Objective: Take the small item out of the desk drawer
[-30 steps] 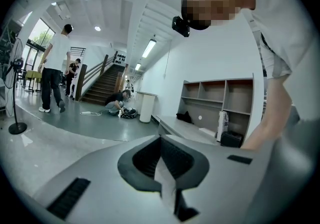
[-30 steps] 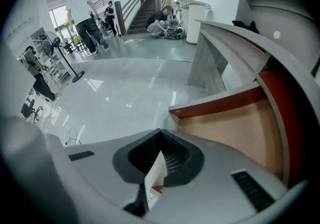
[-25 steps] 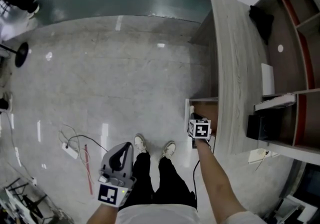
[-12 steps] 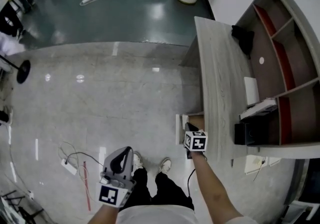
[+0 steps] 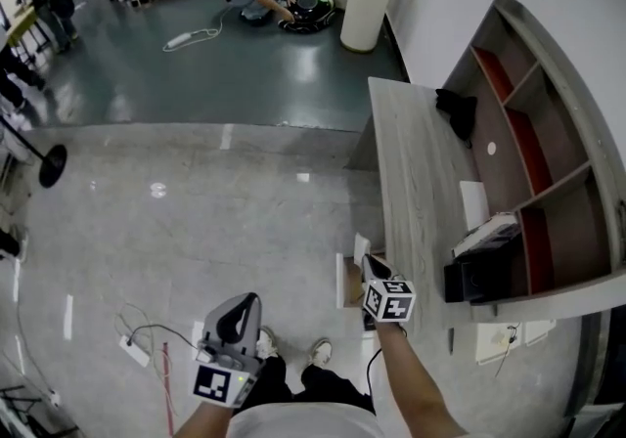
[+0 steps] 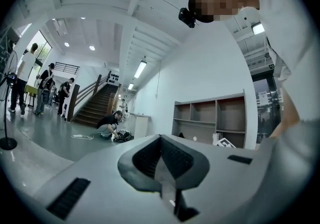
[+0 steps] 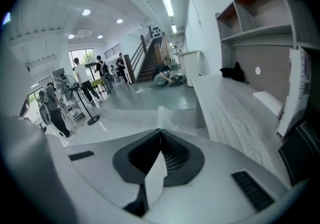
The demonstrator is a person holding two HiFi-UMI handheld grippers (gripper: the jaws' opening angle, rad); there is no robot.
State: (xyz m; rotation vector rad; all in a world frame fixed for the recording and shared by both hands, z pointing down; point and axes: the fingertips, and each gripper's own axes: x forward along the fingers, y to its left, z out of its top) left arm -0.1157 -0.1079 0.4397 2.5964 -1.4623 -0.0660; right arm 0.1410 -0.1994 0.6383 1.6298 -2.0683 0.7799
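Pale translucent small item point(image 7: 162, 116) upright in right tool point(image 7: 160, 131) tips; drawer point(image 5: 351, 283) open.

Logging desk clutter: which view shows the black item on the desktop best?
The head view: the black item shows whole from above, dark against the pale desktop, beside the shelf unit. The right gripper view shows it side-on, far down the desktop. The left gripper view shows only a dark speck.

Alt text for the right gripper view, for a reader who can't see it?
The right tool is shut on a thin pale item whose tip sticks out past the jaws. To the right, a long wood-grain desk runs under open shelves; beyond lies a glossy floor with people and a staircase.
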